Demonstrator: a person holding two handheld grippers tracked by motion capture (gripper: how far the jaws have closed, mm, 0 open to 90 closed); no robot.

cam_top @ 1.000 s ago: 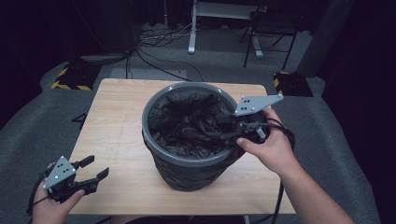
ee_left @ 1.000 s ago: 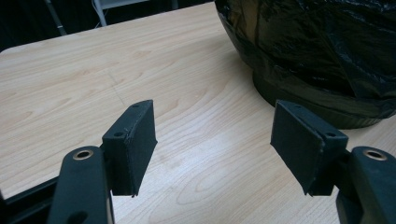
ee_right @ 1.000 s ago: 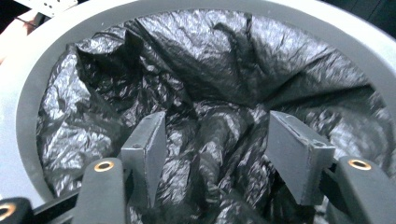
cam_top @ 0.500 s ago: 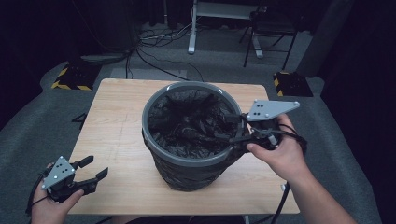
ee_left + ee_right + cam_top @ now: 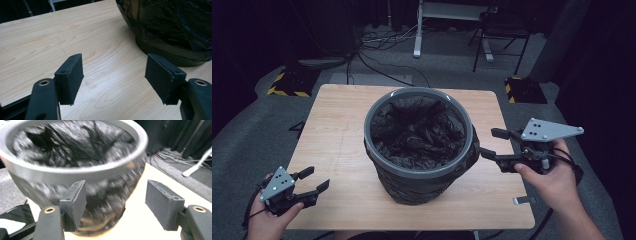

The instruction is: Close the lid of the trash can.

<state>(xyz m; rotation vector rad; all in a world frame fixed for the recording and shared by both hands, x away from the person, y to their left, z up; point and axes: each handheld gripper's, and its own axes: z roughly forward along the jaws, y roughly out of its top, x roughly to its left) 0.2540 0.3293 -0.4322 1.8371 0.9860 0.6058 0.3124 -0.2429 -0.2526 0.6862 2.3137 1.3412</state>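
Note:
A grey round bin (image 5: 418, 170) lined with a crumpled black bag (image 5: 417, 130) stands in the middle of the wooden table (image 5: 337, 125). My right gripper (image 5: 489, 142) hovers just right of the bin, its tips close to the bag's overhang, apart from it. Its jaws have just been opening and hold nothing. In the right gripper view the gripper (image 5: 115, 202) faces the bin's rim (image 5: 75, 172), blurred. My left gripper (image 5: 317, 178) rests open at the table's near left corner. In the left gripper view, that gripper (image 5: 115, 75) spans bare wood, with the bag-wrapped bin (image 5: 175, 25) ahead to the right.
A small grey metal piece (image 5: 522, 200) lies on the table near my right hand. Beyond the far edge are floor cables (image 5: 377, 55), a chair (image 5: 502, 35) and yellow-black striped blocks (image 5: 287, 90). Bare wood lies left of the bin.
My right gripper has pulled away from the bin's rim to the right, and its jaws stand wider. The left gripper has stayed where it was.

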